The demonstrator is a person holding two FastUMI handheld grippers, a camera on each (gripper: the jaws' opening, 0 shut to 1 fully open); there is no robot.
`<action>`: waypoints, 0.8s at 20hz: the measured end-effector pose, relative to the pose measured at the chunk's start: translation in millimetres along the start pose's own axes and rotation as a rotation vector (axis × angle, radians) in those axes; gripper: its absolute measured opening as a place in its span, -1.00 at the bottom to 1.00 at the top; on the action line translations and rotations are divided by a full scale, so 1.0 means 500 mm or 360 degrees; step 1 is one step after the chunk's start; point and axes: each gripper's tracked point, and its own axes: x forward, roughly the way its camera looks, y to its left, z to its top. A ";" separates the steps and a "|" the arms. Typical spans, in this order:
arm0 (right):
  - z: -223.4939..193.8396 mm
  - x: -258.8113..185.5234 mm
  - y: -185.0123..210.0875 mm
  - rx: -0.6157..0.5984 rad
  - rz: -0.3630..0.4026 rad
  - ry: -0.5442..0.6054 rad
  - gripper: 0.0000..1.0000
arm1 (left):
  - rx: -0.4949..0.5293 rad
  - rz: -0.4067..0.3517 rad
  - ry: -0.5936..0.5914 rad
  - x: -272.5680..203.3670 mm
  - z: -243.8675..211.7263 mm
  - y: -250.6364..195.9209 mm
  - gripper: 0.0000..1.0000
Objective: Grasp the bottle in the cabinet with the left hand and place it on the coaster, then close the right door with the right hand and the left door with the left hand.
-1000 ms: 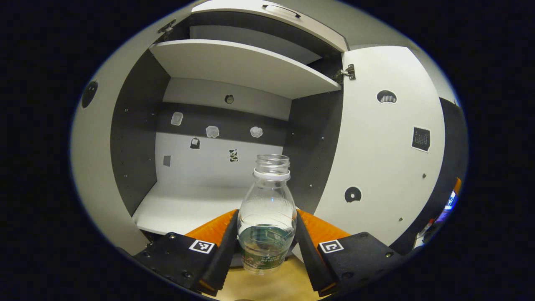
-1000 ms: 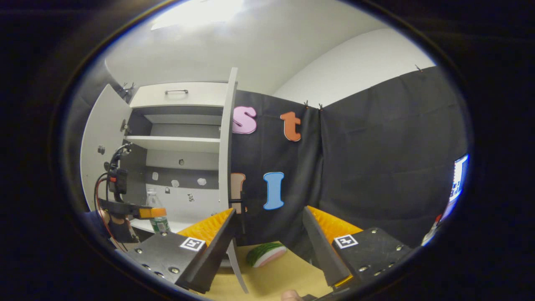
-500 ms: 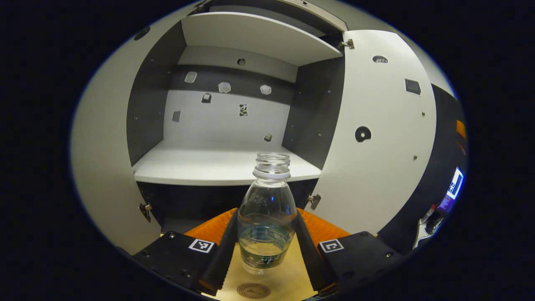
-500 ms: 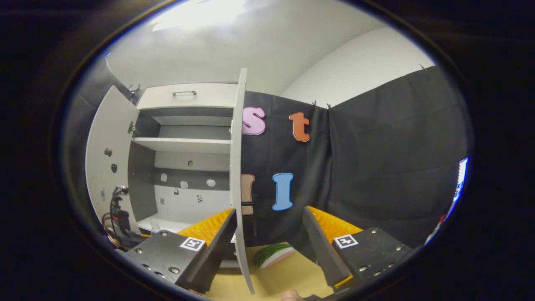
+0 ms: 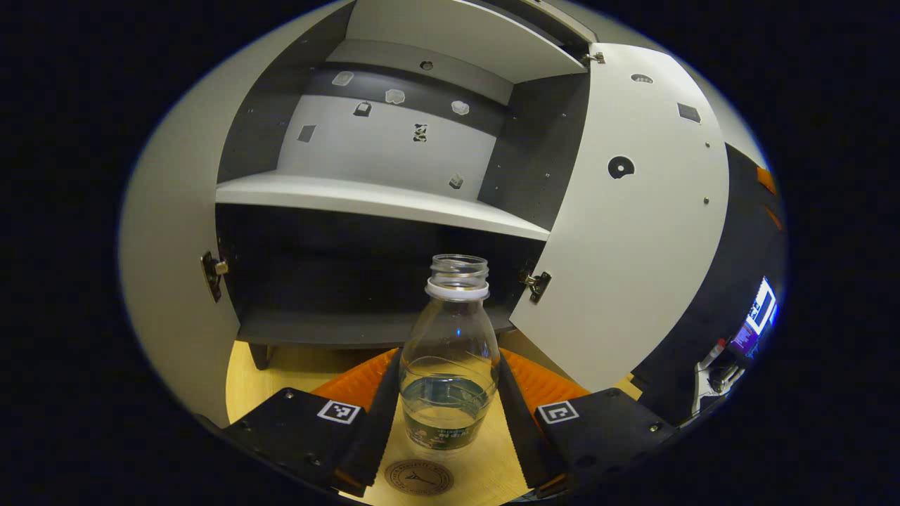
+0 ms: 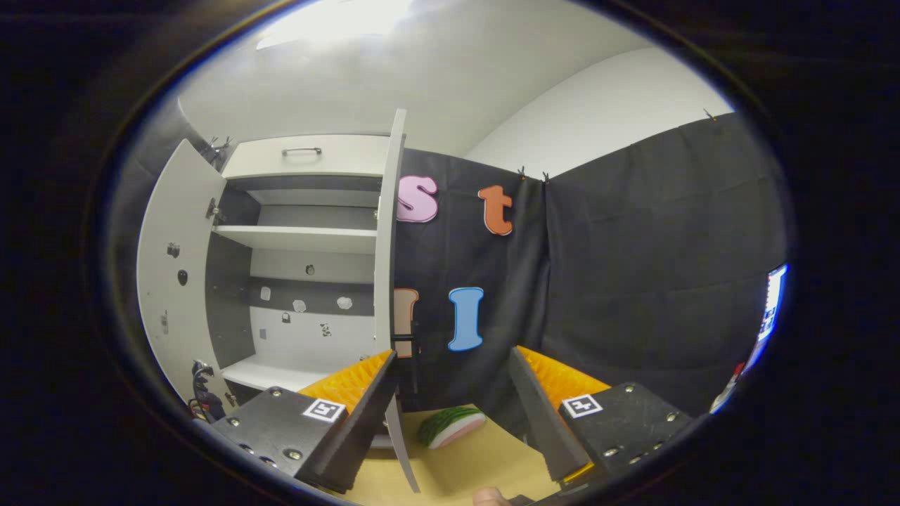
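Clear plastic bottle (image 5: 450, 351), part-filled: clenched in left gripper (image 5: 446, 414) jaws, now lowered out of the white cabinet (image 5: 380, 204) to just above the round brown coaster (image 5: 419, 477) on the wooden counter (image 5: 485, 478); release pending. Right gripper (image 6: 450, 414) jaws apart, empty, beside right door (image 6: 388, 281)

bottle (image 5: 450, 351) between fingers (image 5: 371, 429), seemingly just above coaster (image 5: 419, 477), cabinet (image 5: 365, 197) behind

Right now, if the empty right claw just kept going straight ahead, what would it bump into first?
Probably the black cloth wall dead ahead. The open right claw aims just right of the right door, whose edge stands by its left finger. Depth is hard to judge, so it might clip that door.
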 end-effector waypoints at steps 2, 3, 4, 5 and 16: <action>-0.001 0.001 -0.004 -0.0001 -0.0006 0.0002 0.92 | -0.0028 0.0034 0.0054 0.002 -0.042 0.024 0.53; -0.002 0.001 -0.004 -0.0002 -0.0007 0.0005 0.92 | -0.0045 0.0050 0.0083 0.002 -0.062 0.035 0.53; -0.003 0.001 -0.006 -0.0003 -0.0007 0.0006 0.92 | -0.0063 0.0059 0.0104 0.001 -0.080 0.042 0.54; -0.001 0.002 -0.006 -0.0006 -0.0007 0.0007 0.92 | -0.0082 0.0067 0.0123 0.000 -0.096 0.049 0.54; -0.013 0.015 0.006 -0.0028 0.0031 0.0031 0.92 | -0.0028 0.0116 0.0166 -0.011 -0.187 0.072 0.55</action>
